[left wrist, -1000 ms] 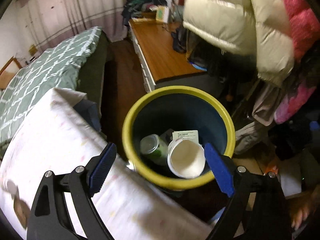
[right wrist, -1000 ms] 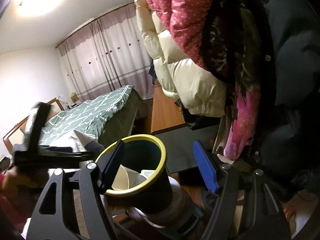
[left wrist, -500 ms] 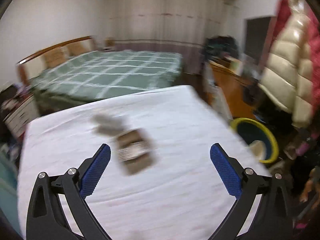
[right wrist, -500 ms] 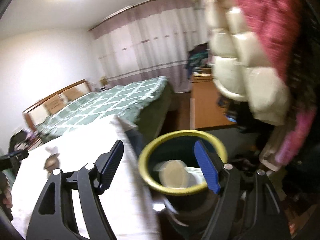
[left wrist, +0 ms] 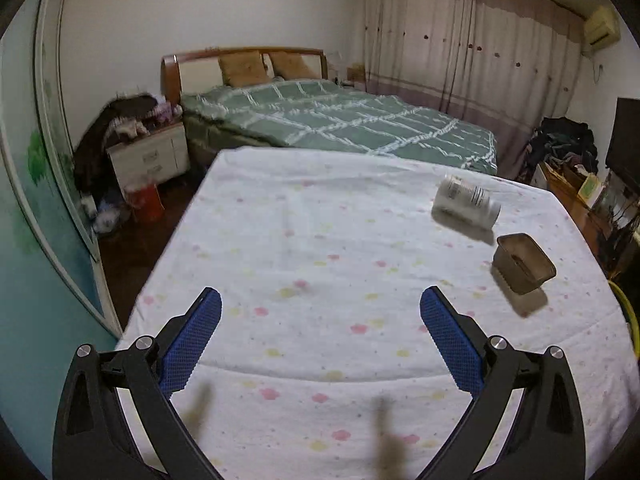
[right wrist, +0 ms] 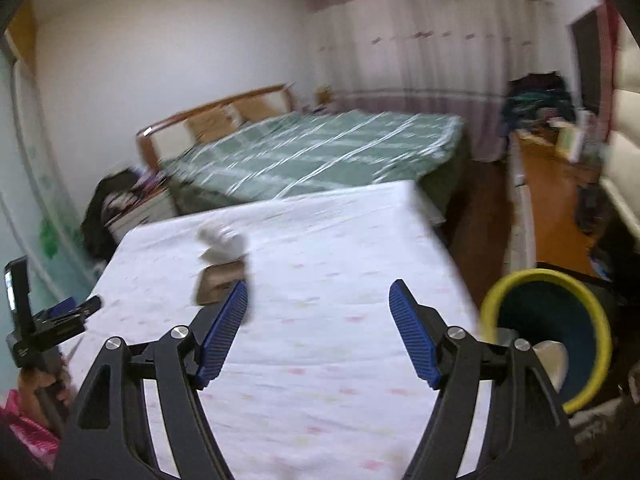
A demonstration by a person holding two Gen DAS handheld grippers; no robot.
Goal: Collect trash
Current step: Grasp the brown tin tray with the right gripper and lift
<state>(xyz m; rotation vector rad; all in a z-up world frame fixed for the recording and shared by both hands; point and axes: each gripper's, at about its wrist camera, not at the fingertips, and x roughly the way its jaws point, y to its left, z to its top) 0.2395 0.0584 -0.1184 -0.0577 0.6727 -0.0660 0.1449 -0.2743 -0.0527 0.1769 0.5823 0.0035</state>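
Your desk (left wrist: pixel 320 240) wears a matt white cloth dotted with faint flowers. Near its right edge lies a white plastic bottle (left wrist: pixel 466 200) with a paper label, beside a brown, translucent plastic tub (left wrist: pixel 522 262). Each claw (left wrist: pixel 320 336) (right wrist: pixel 318 328) carries ribbed blue pads (left wrist: pixel 192 344) on matt black plastic, with shiny metal bolts.

We see a table (left wrist: pixel 304 240) under a white flower-dotted cloth, a bed (left wrist: pixel 340 124) with green checked cover behind it, a white nightstand (left wrist: pixel 150 156) left, pink curtains (left wrist: pixel 472 52) along the far wall, a wooden desk (right wrist: pixel 556 204) right.
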